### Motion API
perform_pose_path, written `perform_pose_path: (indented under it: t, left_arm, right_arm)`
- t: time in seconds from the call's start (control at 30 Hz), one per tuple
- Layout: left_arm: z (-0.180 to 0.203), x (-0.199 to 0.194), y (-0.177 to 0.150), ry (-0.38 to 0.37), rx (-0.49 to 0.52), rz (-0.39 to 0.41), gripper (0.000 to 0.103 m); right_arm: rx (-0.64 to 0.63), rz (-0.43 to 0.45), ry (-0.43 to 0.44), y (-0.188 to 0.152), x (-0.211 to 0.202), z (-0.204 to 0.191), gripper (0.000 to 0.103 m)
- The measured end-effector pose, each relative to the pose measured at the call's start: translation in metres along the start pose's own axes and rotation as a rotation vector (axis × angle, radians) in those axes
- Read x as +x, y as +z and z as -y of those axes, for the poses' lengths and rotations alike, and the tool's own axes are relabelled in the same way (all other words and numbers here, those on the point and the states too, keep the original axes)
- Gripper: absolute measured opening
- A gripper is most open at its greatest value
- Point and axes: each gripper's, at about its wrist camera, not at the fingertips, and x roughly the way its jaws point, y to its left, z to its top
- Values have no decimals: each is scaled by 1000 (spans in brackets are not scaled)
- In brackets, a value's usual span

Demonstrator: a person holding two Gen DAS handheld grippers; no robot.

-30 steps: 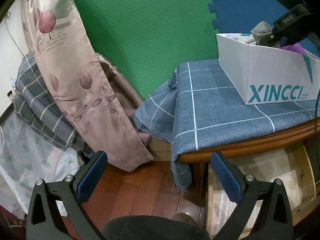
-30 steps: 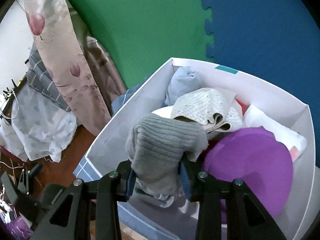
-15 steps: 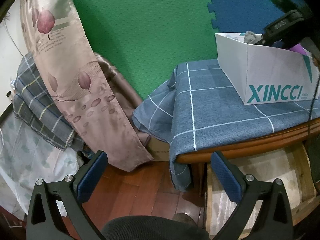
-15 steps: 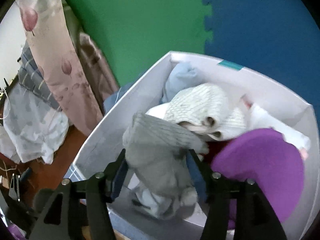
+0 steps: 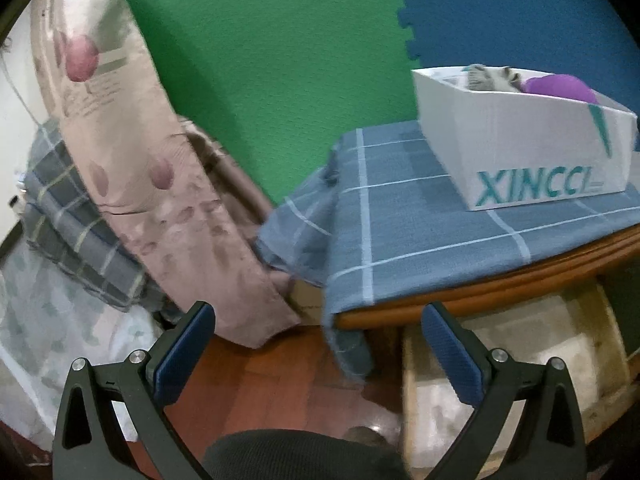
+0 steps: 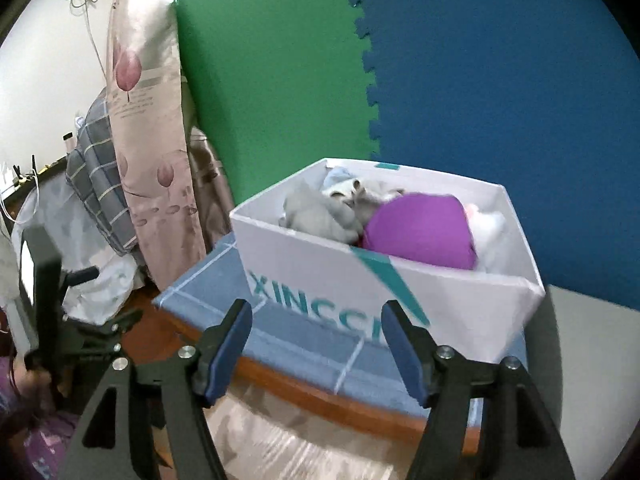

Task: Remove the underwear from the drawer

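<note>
Your desk (image 5: 460,296) has a rounded wooden edge and wears a blue cloth with pale grid lines (image 5: 408,216) that droops off its left corner; behind it one green foam mat (image 5: 272,60) and one blue foam mat (image 5: 520,12) interlock on the wall, and a beige curtain printed with pink leaves (image 5: 132,168) hangs to the left over a reddish wood floor (image 5: 272,384). One white XINCCI box (image 6: 344,276) sits on the cloth, and the underwear lies inside it: a grey piece (image 6: 316,216) against the near left wall, a purple piece (image 6: 420,232) beside it, and paler pieces behind that are too bunched to count. Your left view alone shows the open drawer (image 5: 520,344) under the desk edge, its pale lined bottom bare where visible. Your right view alone looks down into the box, and shows a dark stand (image 6: 44,292) at its far left. Your left gripper (image 5: 318,348) holds its two blue-padded fingers wide apart with nothing between them. Your right gripper (image 6: 316,350) has just been spreading its fingers; they stand apart and empty in front of the box's printed side, clear of the grey piece.
</note>
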Motion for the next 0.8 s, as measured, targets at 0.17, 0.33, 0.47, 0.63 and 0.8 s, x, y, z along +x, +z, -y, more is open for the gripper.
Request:
perform_pose_path:
  t: [0.17,0.33,0.47,0.63,0.8]
  left_arm:
    - [30,-4,3,-142,-53,-6,103]
    - [66,-33,3,-164,-35,162,103]
    - [85,-40,6,-219,-36,195,103]
    - [98,-28,-1,-244,-28,128,103]
    - [100,-18,-7,-233,-22,100,103]
  right_arm:
    - [90,75,-47,-22,-25,5,70]
    - [171,108,-99,-41,-25,12,71]
    - [176,76,-82,-51,-16,13,71]
    - [128,70,-90,-62,-10,6,71]
    - [148,32,-66,-66,0,9,71]
